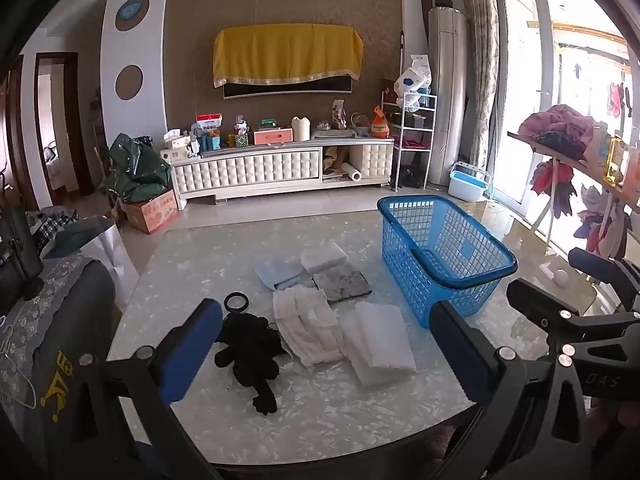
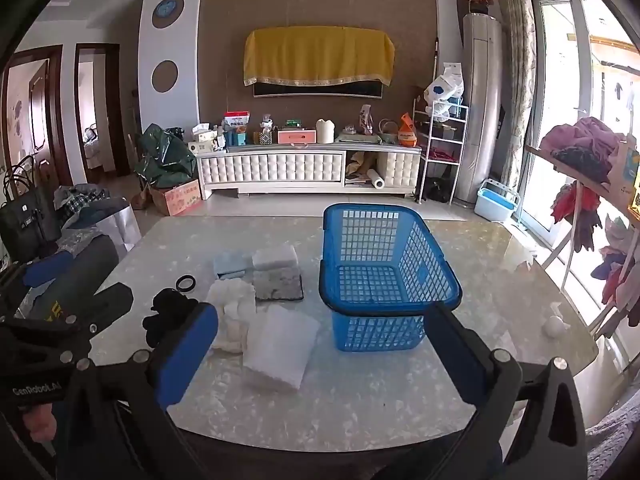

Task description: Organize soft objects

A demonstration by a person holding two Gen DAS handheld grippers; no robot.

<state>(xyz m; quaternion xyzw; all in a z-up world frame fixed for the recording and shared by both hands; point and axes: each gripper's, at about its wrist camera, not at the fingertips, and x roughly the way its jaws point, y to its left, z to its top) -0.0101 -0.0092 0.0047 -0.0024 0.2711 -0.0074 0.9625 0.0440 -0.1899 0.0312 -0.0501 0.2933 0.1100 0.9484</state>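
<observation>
**Soft goods laid out beside an empty basket, both grippers held back with jaws apart**

A pale, marble-patterned table (image 1: 328,408) fills the foreground of a living room. Behind it stand a long white tufted media cabinet (image 1: 280,168) crowded with boxes and bottles, a wall screen draped with a yellow cloth (image 1: 286,56), a white wire shelf rack (image 1: 414,132) and a tall white floor air conditioner (image 1: 446,92). A small white ball (image 2: 554,326) sits alone on the table's right side, well apart from everything else.

The blue plastic lattice basket (image 2: 390,276) stands upright on the table with nothing in it. Just to its left lie the soft things in a loose cluster: a folded white ribbed towel (image 2: 278,350) nearest the camera, a crumpled white frilly cloth (image 2: 232,304) beside it, a grey mottled sponge pad (image 2: 278,285), a white foam block (image 2: 276,257) and a pale blue folded cloth (image 2: 230,262) at the far side. A black plush toy (image 1: 248,350) with a black ring (image 1: 236,302) lies leftmost.

The left gripper (image 1: 320,344) hovers over the table's near edge, its blue-padded fingers spread wide and clasping nothing; the plush toy and frilly cloth lie just ahead between them. The right gripper (image 2: 324,344) is likewise wide apart and empty, with the white towel and the basket's near wall ahead between its fingers. Nothing stands between either gripper and the cluster.
</observation>
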